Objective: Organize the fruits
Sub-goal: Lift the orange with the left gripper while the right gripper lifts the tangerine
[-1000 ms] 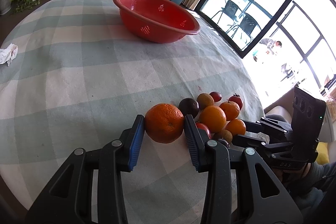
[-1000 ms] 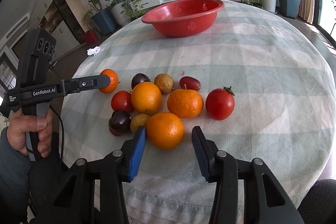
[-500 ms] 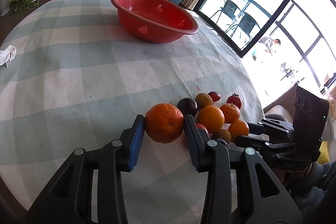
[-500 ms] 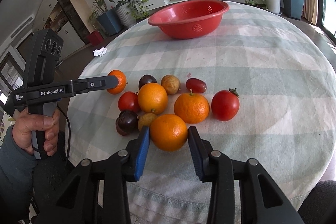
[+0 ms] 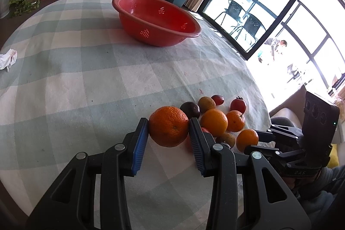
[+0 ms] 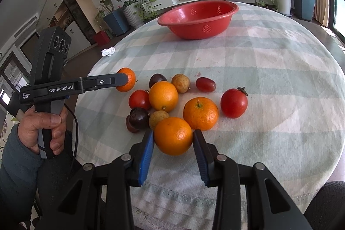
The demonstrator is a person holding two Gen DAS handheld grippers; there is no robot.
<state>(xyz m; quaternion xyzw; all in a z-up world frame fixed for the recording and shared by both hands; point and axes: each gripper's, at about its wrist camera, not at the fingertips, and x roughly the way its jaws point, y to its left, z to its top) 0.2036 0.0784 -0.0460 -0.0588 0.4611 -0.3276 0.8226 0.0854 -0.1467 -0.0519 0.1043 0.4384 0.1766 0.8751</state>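
My left gripper [image 5: 168,133] is shut on an orange [image 5: 168,126] and holds it just above the checked tablecloth; it also shows in the right wrist view [image 6: 126,82]. My right gripper [image 6: 173,141] is shut on another orange [image 6: 173,136] at the near edge of the fruit pile. The pile holds oranges [image 6: 163,96], a tangerine [image 6: 200,113], tomatoes [image 6: 234,102], dark plums [image 6: 139,118] and small brown fruits [image 6: 180,83]. A red colander bowl [image 6: 198,19] stands empty at the far side of the table.
A crumpled white tissue [image 5: 7,58] lies beyond the table's left edge. The round table's front edge [image 6: 194,197] is close under my right gripper. Plants, a low white shelf and large windows surround the table.
My right gripper has closed in on the near orange and now grips it. My left gripper has lifted its orange slightly and the bowl looks a little nearer.
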